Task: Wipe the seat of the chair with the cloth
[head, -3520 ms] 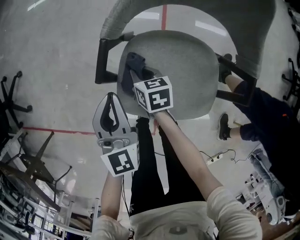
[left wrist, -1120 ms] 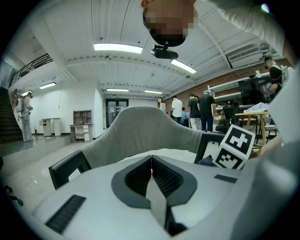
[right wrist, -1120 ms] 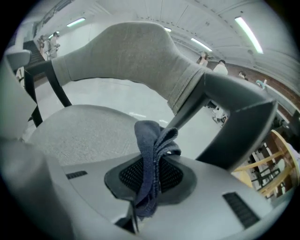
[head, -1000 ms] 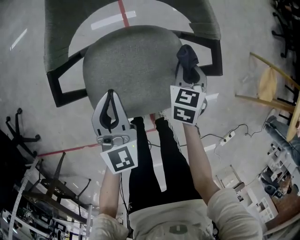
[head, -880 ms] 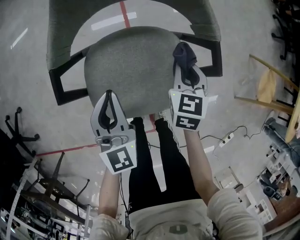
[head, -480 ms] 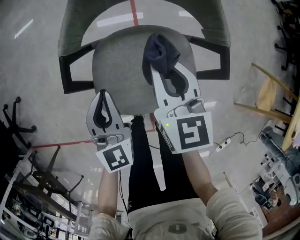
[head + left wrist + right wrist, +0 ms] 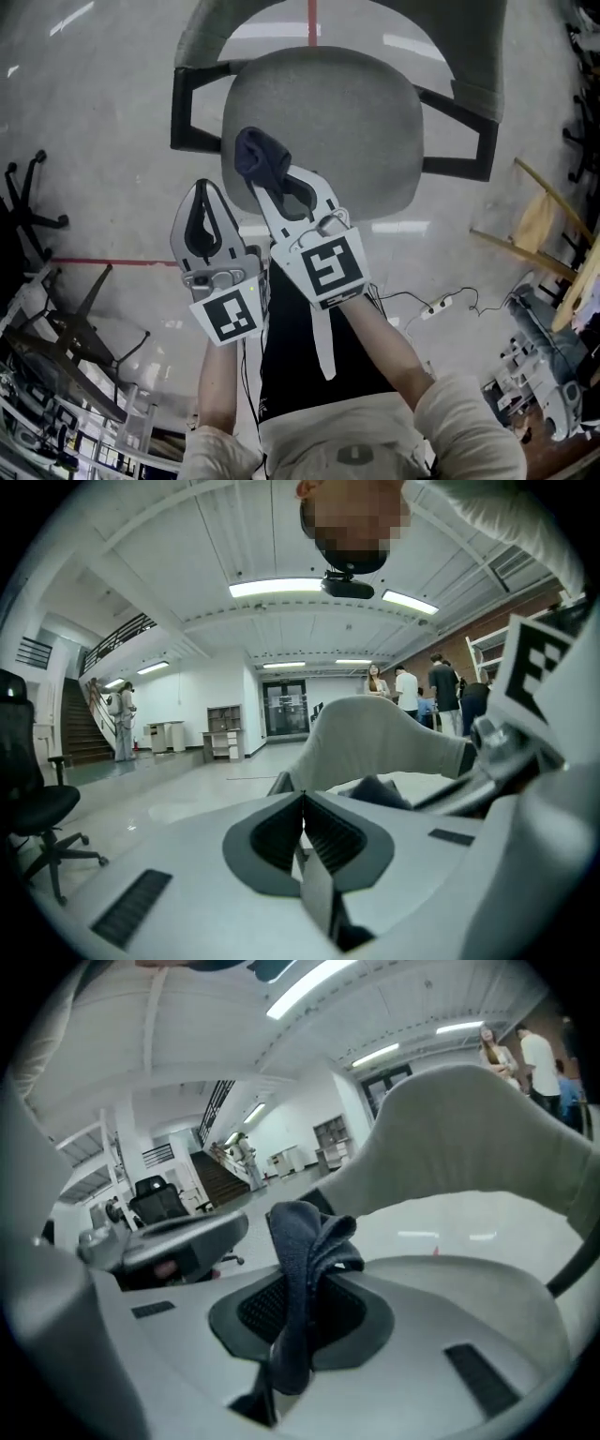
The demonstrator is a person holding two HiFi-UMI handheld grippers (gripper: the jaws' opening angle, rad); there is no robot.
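The right claw [image 7: 302,1309] is squeezed shut on the cloth [image 7: 306,1234]. The cloth is dark blue and soft. It is all bunched up, and a floppy fold sticks out past the tips of the claw. From the head view, the right claw [image 7: 266,187] holds the cloth [image 7: 255,156] over the front left edge of the seat [image 7: 347,117]. I cannot tell if the cloth is pressing on the seat or is just above it. The left claw [image 7: 301,801] is closed with nothing in it. It hangs beside the right one, just in front of the chair, and does no work [image 7: 202,190]. The seat is round, grey and a bit fuzzy. I see no dirt or wet marks on it, so I cannot tell how much is wiped. My guess is that the wiping is under way, because the cloth is right at the seat. The middle, the right side and the back of the seat may need a rub too. Black armrests [image 7: 190,112] stand on both sides, and the shiny floor [image 7: 94,141] is all around.
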